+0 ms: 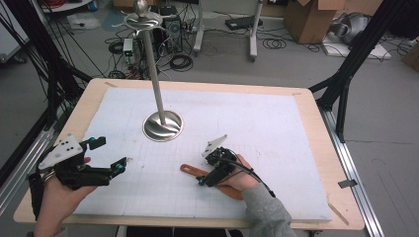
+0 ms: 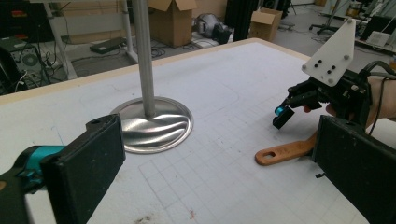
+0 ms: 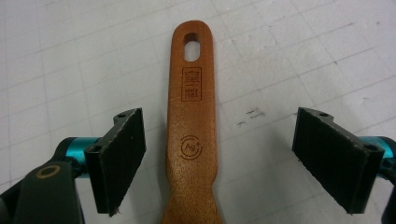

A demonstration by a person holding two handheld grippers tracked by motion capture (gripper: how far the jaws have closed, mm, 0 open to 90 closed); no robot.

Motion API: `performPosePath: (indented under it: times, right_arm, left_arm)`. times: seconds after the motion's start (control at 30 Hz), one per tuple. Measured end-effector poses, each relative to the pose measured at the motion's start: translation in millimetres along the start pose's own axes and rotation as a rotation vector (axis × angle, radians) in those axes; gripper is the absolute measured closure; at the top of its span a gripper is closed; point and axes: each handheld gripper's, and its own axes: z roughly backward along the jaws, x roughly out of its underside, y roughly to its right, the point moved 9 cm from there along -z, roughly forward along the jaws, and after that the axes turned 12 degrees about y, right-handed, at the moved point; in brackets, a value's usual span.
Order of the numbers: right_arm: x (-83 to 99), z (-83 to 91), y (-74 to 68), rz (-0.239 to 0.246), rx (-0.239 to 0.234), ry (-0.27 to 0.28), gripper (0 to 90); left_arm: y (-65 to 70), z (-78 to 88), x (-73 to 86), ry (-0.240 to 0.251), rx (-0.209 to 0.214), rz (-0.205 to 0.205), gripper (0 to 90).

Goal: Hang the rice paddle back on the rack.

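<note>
Step in hand: grasp approach. My right tool [image 3: 217, 158] straddles the wooden spatula handle [image 3: 192, 126], jaws wide, untouched (spatula flat on the surface [image 1: 276, 123]). Next, probably: lower, close squarely. Left tool [image 1: 109, 155] waits wide, well apart.

smooth wooden spatula handle [image 3: 192, 121], polished metal stand [image 1: 163, 125]

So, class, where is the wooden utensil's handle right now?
In the high view the wooden handle lies flat on the white mat, near the front edge, just under the open right tool and in front of the metal stand.
</note>
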Motion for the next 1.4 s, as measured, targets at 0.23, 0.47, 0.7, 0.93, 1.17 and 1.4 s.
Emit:
performPosePath:
  times: [0.23,0.47,0.7,0.93,1.17,1.4]
  right_arm:
    - [-0.3,0.3,-0.5,0.004,0.009,-0.008,20.3]
    - [-0.1,1.4,-3.7,0.035,0.014,-0.024,26.8]
    - [-0.1,3.1,-6.0,0.071,0.013,-0.035,36.7]
    - [-0.3,4.3,-10.4,0.089,-0.011,-0.037,45.6]
    - [-0.4,4.5,-10.5,0.088,-0.010,-0.037,48.5]
    - [-0.5,4.9,-10.9,0.084,0.000,-0.043,52.1]
  left_arm:
    - [-0.9,-1.4,2.8,-0.009,0.001,0.001,2.9]
    - [-2.6,0.0,2.7,-0.007,-0.004,0.004,2.9]
    - [-3.3,-0.4,3.6,-0.008,-0.006,0.006,2.9]
    - [-4.3,-0.8,5.3,-0.014,-0.009,0.006,2.9]
    - [-4.2,-1.3,6.0,-0.016,-0.009,0.007,2.9]
    - [-4.5,-1.0,5.6,-0.014,-0.011,0.007,2.9]
